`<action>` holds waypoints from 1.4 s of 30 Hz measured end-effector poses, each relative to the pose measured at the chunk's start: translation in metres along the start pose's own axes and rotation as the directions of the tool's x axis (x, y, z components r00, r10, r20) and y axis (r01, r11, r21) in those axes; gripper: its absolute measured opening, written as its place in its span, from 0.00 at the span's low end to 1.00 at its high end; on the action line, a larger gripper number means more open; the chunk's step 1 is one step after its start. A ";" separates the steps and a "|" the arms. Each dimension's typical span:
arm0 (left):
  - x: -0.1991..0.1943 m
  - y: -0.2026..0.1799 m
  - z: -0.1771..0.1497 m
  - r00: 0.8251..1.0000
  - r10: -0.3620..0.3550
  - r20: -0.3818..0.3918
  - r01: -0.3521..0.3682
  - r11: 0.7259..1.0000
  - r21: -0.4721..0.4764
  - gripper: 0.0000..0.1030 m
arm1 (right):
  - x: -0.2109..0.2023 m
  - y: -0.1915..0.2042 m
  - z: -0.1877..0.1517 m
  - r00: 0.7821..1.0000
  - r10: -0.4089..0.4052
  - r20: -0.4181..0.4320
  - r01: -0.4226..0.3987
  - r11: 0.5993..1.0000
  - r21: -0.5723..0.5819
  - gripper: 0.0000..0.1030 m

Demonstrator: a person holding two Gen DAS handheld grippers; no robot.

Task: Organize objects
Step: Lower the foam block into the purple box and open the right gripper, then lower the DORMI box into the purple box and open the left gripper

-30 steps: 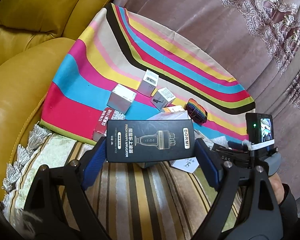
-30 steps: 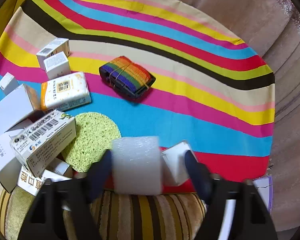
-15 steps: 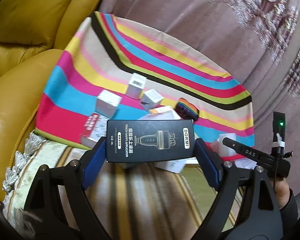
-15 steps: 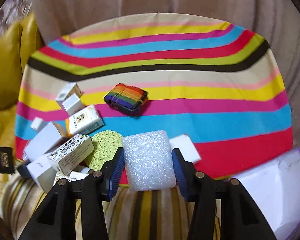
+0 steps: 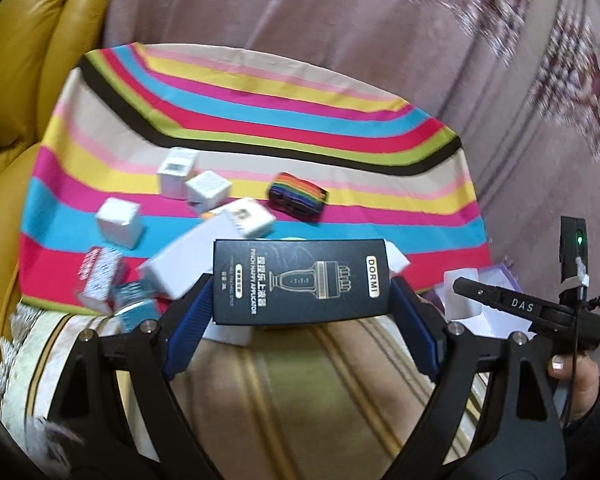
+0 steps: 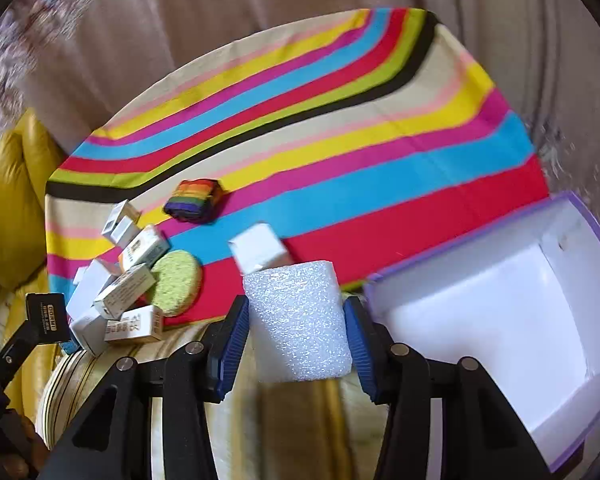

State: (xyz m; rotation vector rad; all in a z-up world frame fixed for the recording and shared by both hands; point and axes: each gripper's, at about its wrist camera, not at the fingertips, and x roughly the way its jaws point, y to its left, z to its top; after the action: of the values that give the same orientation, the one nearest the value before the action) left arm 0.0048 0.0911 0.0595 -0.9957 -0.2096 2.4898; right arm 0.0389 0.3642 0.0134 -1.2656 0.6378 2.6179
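Left gripper is angled down, clamped across the ends of a dark DORMI box at mid-frame, above the striped cloth. Right gripper tilts down too, squeezing a white foam block centre-low, with the open purple-edged box at lower right and a pile of small boxes at left.

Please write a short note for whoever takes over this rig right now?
Left gripper: shut on the dark box.
Right gripper: shut on the white foam block, beside the open purple-edged box, which looks empty.
Left on the striped cloth: small white boxes, green sponge, rainbow strap.
Done: nothing visibly in the box. Left: probably load both items, then the rest.
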 end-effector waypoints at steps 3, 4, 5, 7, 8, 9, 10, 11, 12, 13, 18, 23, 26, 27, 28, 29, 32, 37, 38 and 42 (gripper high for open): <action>0.010 -0.024 0.002 0.999 -0.027 -0.024 0.029 0.998 0.052 0.85 | -0.006 -0.021 -0.003 1.000 -0.015 -0.012 0.015 0.999 0.044 0.48; 0.012 -0.031 0.002 0.999 -0.032 -0.030 0.034 0.997 0.069 0.85 | -0.009 -0.029 -0.005 1.000 -0.022 -0.013 0.023 0.998 0.058 0.48; 0.016 -0.039 0.002 0.998 -0.040 -0.039 0.043 0.995 0.091 0.85 | -0.011 -0.037 -0.007 0.999 -0.030 -0.013 0.031 0.997 0.071 0.48; 0.023 -0.056 0.002 0.997 -0.059 -0.058 0.065 0.991 0.121 0.85 | -0.016 -0.055 -0.011 0.999 -0.043 -0.013 0.044 0.992 0.116 0.48; 0.026 -0.062 0.002 0.995 -0.069 -0.068 0.077 0.989 0.128 0.85 | -0.018 -0.062 -0.014 0.999 -0.042 -0.014 0.043 0.990 0.134 0.48; 0.029 -0.070 0.002 0.993 -0.081 -0.080 0.091 0.986 0.139 0.85 | -0.020 -0.072 -0.017 0.999 -0.041 -0.016 0.043 0.986 0.164 0.48; 0.033 -0.078 0.001 0.992 -0.090 -0.092 0.104 0.983 0.154 0.85 | -0.022 -0.079 -0.019 0.999 -0.042 -0.016 0.044 0.983 0.180 0.48; 0.036 -0.085 0.000 0.990 -0.098 -0.101 0.114 0.980 0.166 0.85 | -0.023 -0.084 -0.021 0.999 -0.042 -0.017 0.045 0.980 0.194 0.48; 0.040 -0.095 -0.001 0.988 -0.107 -0.113 0.127 0.975 0.183 0.85 | -0.025 -0.091 -0.023 0.999 -0.040 -0.016 0.042 0.976 0.215 0.48; 0.043 -0.105 -0.002 0.985 -0.115 -0.125 0.139 0.969 0.203 0.85 | -0.025 -0.094 -0.024 0.999 -0.039 -0.015 0.042 0.974 0.223 0.48; 0.058 -0.149 -0.007 0.973 -0.149 -0.175 0.194 0.940 0.279 0.85 | -0.030 -0.111 -0.028 0.999 -0.049 -0.010 0.050 0.962 0.267 0.48; 0.069 -0.184 -0.014 0.958 -0.182 -0.223 0.251 0.908 0.335 0.85 | -0.035 -0.134 -0.034 0.998 -0.067 -0.002 0.064 0.946 0.318 0.48; 0.073 -0.198 -0.019 0.949 -0.198 -0.245 0.278 0.891 0.358 0.85 | -0.038 -0.148 -0.038 0.997 -0.077 -0.007 0.074 0.933 0.351 0.48; 0.075 -0.204 -0.020 0.943 -0.210 -0.257 0.294 0.886 0.358 0.85 | -0.038 -0.152 -0.039 0.997 -0.080 -0.010 0.078 0.929 0.362 0.48; 0.078 -0.207 -0.021 0.937 -0.221 -0.269 0.310 0.881 0.358 0.86 | -0.038 -0.155 -0.041 0.996 -0.084 -0.013 0.082 0.925 0.372 0.49; 0.081 -0.211 -0.021 0.930 -0.234 -0.283 0.328 0.875 0.356 0.86 | -0.038 -0.156 -0.041 0.996 -0.087 -0.014 0.086 0.922 0.378 0.50; 0.084 -0.216 -0.024 0.921 -0.241 -0.305 0.345 0.867 0.359 0.86 | -0.040 -0.162 -0.043 0.993 -0.114 -0.021 0.113 0.914 0.389 0.63; 0.084 -0.203 -0.019 0.920 -0.255 -0.299 0.343 0.892 0.295 0.88 | -0.039 -0.159 -0.040 0.991 -0.134 -0.031 0.136 0.918 0.372 0.77; 0.085 -0.201 -0.019 0.920 -0.257 -0.297 0.341 0.897 0.281 0.88 | -0.039 -0.157 -0.040 0.990 -0.138 -0.034 0.141 0.920 0.366 0.79; 0.081 -0.189 -0.014 0.932 -0.262 -0.250 0.319 0.920 0.228 0.88 | -0.039 -0.143 -0.036 0.973 -0.229 -0.042 0.230 0.924 0.306 0.81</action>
State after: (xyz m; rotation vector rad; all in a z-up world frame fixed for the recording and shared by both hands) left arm 0.0284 0.2959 0.0559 -1.0265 0.0428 2.0562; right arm 0.1353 0.4779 -0.0200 -1.1719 0.8096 2.2213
